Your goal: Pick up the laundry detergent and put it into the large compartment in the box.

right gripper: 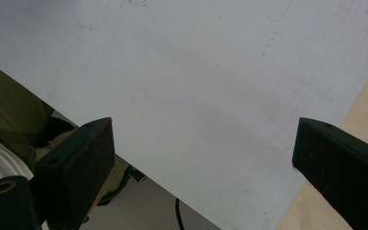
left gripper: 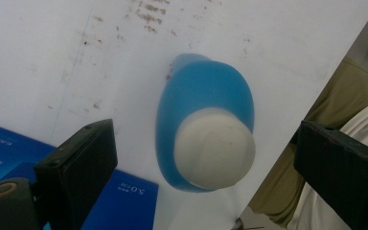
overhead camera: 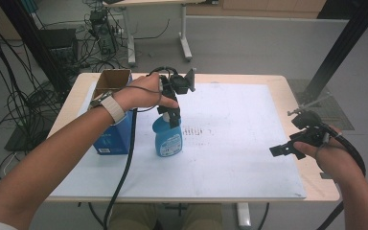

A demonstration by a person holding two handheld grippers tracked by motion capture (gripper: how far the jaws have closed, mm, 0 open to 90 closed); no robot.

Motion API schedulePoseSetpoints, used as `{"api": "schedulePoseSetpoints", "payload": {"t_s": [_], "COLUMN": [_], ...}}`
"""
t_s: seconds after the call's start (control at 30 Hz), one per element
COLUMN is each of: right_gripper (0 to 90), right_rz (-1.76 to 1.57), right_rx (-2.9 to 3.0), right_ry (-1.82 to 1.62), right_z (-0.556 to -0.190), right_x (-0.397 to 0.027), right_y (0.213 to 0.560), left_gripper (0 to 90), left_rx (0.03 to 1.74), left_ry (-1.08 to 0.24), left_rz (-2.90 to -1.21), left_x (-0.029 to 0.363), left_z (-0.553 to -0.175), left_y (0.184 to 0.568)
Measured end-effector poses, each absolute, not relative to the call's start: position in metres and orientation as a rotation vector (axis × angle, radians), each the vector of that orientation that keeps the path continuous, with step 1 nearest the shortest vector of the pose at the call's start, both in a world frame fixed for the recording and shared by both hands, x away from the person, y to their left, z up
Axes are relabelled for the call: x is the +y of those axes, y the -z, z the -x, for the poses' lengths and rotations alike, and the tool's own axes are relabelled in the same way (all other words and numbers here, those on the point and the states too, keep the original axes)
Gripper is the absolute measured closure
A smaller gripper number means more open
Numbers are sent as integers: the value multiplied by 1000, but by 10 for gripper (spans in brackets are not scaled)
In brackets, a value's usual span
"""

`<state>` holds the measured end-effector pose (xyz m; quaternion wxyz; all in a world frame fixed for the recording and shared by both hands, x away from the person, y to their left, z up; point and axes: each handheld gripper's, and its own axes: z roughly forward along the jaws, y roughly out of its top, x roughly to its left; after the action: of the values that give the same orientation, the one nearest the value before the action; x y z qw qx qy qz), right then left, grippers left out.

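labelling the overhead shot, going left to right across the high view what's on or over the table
blue box with its open cardboard top → blue bottle, with the left gripper right above it → bare white sheet → right gripper, held open near the table's right edge

Blue box point(overhead camera: 114, 136): you have it standing on the white sheet point(overhead camera: 239, 143), top flaps open, at the table's point(overhead camera: 311, 184) left end.
Sheet marks point(overhead camera: 199, 132): you see dark smudges mid-sheet.
Floor cables point(overhead camera: 9, 105): tangled left of your table.
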<state>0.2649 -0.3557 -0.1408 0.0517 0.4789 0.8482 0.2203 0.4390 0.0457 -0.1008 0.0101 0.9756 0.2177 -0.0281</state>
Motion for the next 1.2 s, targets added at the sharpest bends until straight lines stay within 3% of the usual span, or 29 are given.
{"api": "schedulePoseSetpoints", "payload": {"t_s": [1.2], "right_gripper": [75], "right_rz": [-1470], "right_rx": [2583], "right_ry": [-679], "right_z": [-266], "right_x": [-357], "right_y": [146], "left_gripper": [81], "left_rx": [659], "left_ry": [56], "left_rz": [-3046], "left_x": [41], "left_z": [-432], "left_y": [117]}}
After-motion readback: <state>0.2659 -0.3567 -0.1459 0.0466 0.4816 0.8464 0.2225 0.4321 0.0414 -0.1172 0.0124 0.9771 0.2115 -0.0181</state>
